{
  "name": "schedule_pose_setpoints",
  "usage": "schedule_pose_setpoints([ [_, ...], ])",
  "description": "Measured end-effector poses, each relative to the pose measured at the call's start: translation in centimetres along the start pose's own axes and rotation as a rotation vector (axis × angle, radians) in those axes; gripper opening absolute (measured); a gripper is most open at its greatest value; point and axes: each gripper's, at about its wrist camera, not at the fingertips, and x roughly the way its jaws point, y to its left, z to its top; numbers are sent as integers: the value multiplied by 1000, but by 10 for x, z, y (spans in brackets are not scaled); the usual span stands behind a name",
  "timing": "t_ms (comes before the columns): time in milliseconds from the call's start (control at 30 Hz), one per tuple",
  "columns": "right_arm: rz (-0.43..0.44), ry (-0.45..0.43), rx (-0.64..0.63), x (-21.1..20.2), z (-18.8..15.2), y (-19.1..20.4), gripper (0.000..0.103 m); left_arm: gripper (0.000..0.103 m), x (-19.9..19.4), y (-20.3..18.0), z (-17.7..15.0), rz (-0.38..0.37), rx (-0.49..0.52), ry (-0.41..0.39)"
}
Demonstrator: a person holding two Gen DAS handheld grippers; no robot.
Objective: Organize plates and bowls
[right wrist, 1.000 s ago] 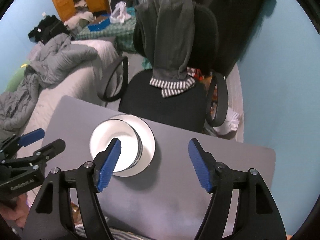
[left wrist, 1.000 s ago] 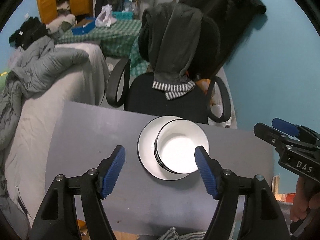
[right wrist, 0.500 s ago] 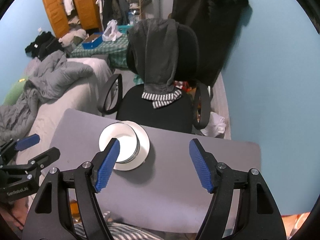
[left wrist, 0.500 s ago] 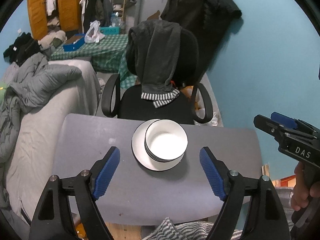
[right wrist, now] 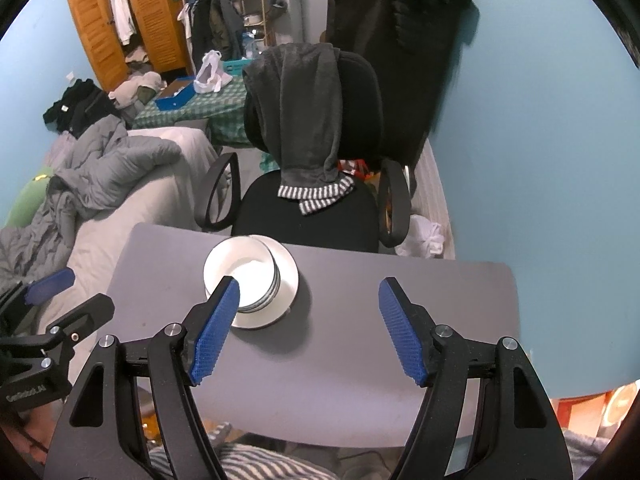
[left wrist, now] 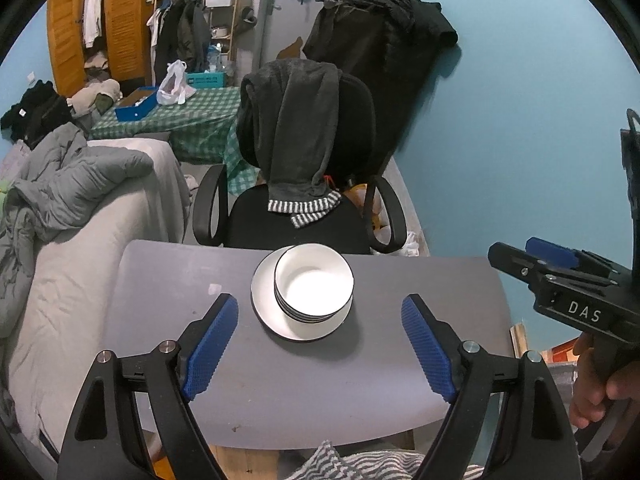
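One grey table (left wrist: 168, 280) filled the lower half of both views, and everything below is placed against it. One bed (left wrist: 80, 264) with a rumpled grey quilt lay along its left edge. One black office chair (left wrist: 296, 220) stood just past its far edge, a dark garment (left wrist: 304, 136) with striped cuffs draped over the backrest.

Two grippers hung above the table's near edge, both pitched steeply down toward the top. The left gripper (left wrist: 320, 344) had its blue pads spread very wide with nothing between them; the stack of dishes showed beyond the gap, well clear of both pads. The right gripper (right wrist: 308, 330) also stood open and empty, its pads somewhat closer together, over bare table to the right of the stack. In the left view the right gripper appeared off the table's right edge, one hand (left wrist: 600, 384) wrapped round its handle. In the right view the left gripper appeared off the table's left edge.

One white plate (left wrist: 264, 300) lay near the middle of the table's far edge, close to the chair. On it sat a nested stack of bowls (left wrist: 314, 284), white with dark rims, shifted toward the plate's far side. About four rims showed on the stack's side, though the exact count could not be told. Neither gripper touched the plate or the bowls.
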Motion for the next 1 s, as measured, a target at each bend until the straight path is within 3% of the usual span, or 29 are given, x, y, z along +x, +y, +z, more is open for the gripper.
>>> schedule_pose_setpoints([
  [1000, 9, 14, -7, 2, -5, 13, 71, 85, -13, 12, 1, 15, -20, -54],
])
